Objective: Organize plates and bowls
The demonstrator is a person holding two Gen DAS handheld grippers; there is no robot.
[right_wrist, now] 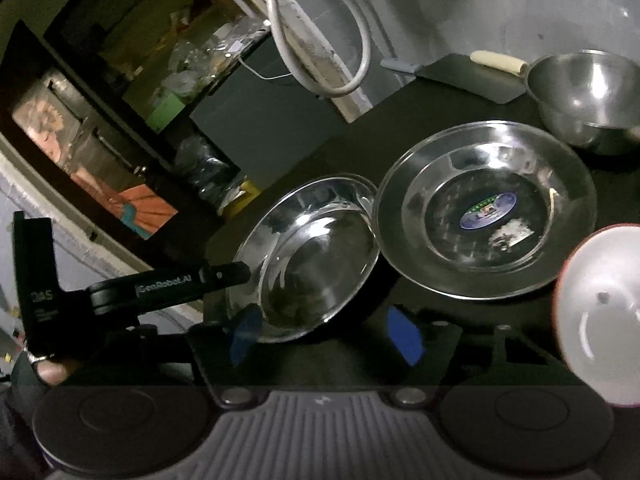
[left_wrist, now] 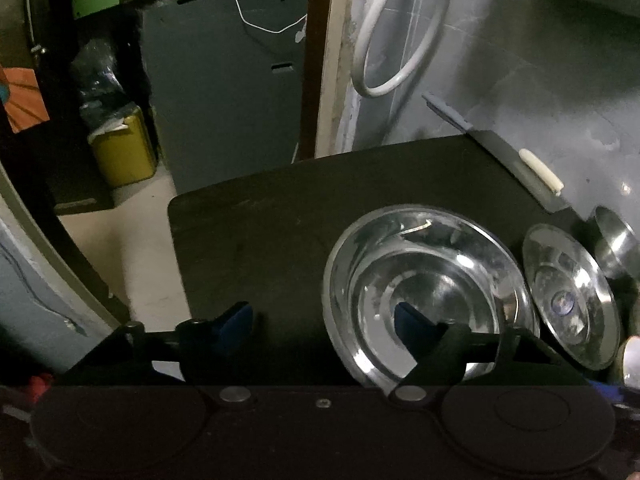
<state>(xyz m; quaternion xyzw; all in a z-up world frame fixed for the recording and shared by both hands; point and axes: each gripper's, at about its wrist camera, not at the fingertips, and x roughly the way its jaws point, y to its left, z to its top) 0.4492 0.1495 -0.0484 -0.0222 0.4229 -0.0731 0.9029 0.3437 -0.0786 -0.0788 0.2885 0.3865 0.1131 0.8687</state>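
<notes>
Left hand-held gripper (left_wrist: 324, 320), lower centre of the left wrist view: jaws apart, one blue pad over the bare dark tabletop (left_wrist: 280, 216), the other above the bowl of the deep steel plate (left_wrist: 430, 292); its near rim lies between the pads, nothing pinched. Right hand-held gripper (right_wrist: 326, 336), lower centre of the right wrist view: jaws part-way apart, left pad at the near edge of the same deep steel plate (right_wrist: 312, 256), whether touching cannot be told; right pad over bare tabletop. Outward, to the right: flat steel plate with a sticker (right_wrist: 486, 210), its rim against the deep plate's; steel bowl (right_wrist: 586, 100) in the upper right; white bowl with a red rim (right_wrist: 596, 320) at the right edge. Handling note, a judgement: one gripper per plate; straddle the rim squarely, pinch on the flat lip, lift level, as polished steel slips and neighbouring rims may drag.
</notes>
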